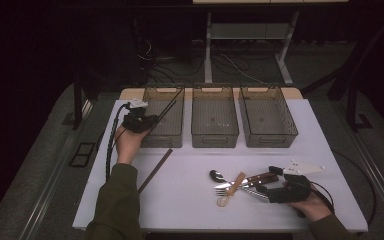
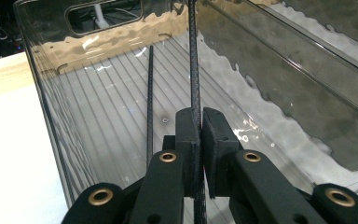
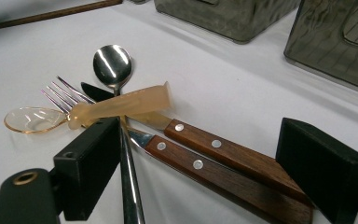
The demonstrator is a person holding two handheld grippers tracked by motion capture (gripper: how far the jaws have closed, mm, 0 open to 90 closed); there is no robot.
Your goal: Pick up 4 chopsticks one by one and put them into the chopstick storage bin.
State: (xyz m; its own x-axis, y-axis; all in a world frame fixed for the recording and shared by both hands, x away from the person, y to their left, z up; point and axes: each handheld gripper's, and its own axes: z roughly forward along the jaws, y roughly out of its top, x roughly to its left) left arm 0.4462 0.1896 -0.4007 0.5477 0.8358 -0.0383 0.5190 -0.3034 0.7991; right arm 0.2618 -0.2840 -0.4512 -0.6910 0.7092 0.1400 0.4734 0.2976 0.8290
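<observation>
The white table [image 1: 190,200] carries three clear bins in a row along its far side: the left bin [image 1: 166,135], the middle bin [image 1: 214,137] and the right bin [image 1: 270,137]. The work in hand looks like sorting utensils into them, sticks to the left. The left gripper [image 1: 141,121] hovers at the near left corner of the left bin with its jaws closed tight on a thin black chopstick [image 2: 194,70]. From the pinch, the chopstick's long axis runs forward and upward along the bin's length toward its far wall, its far end above the rim, so lowering it flat means tipping that end down inside the walls. A second black chopstick [image 2: 149,98] already lies on the ribbed floor beside it, roughly parallel. A brown stick [image 1: 156,170] lies slantwise on the table, near the left forearm, so the left hand is the nearer one for it. The right gripper [image 1: 272,192] rests at the near right with its jaws wide apart, holding nothing; between them lie two wooden knife handles [image 3: 223,163], pointing away and to the left toward the pile. That pile holds a metal spoon [image 3: 113,63], a fork [image 3: 60,93] and an amber plastic spoon [image 3: 93,109] lying across them.
</observation>
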